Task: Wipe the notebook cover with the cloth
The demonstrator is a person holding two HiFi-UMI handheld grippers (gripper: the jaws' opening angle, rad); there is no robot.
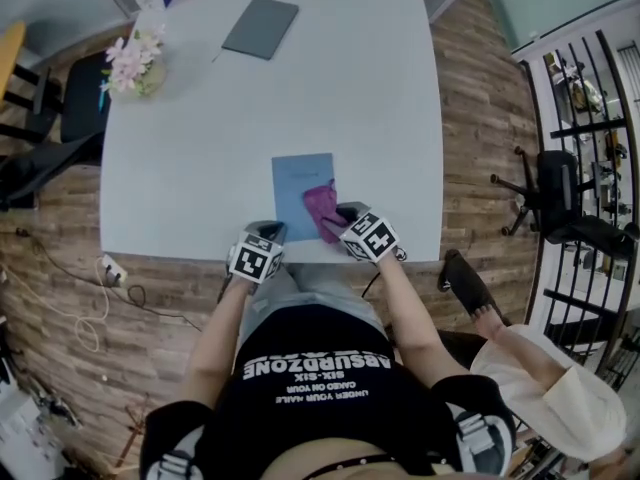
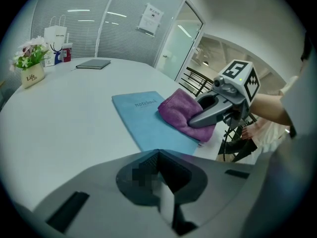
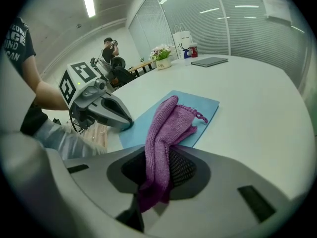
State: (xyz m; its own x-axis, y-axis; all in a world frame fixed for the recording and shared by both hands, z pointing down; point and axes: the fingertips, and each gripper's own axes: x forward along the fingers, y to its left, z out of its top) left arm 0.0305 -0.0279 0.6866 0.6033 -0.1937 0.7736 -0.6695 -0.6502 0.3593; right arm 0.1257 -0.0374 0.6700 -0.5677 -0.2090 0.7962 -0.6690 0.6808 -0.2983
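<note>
A light blue notebook (image 1: pixel 300 186) lies flat near the front edge of the white table (image 1: pixel 200 168). A purple cloth (image 1: pixel 322 209) drapes over its near right part. My right gripper (image 1: pixel 346 215) is shut on the cloth (image 3: pixel 166 128), which trails from the jaws onto the notebook cover (image 3: pixel 198 105). My left gripper (image 1: pixel 272 232) is shut with nothing in it. Its tip (image 3: pixel 126 123) rests at the notebook's near left corner. In the left gripper view the right gripper (image 2: pixel 199 119) lies on the cloth (image 2: pixel 181 109) atop the notebook (image 2: pixel 143 118).
A dark grey flat book (image 1: pixel 261 27) lies at the far side of the table, and a flower pot (image 1: pixel 134 63) stands at the far left corner. Chairs (image 1: pixel 555 198) stand on the wooden floor on both sides. A person (image 3: pixel 109 47) stands far off.
</note>
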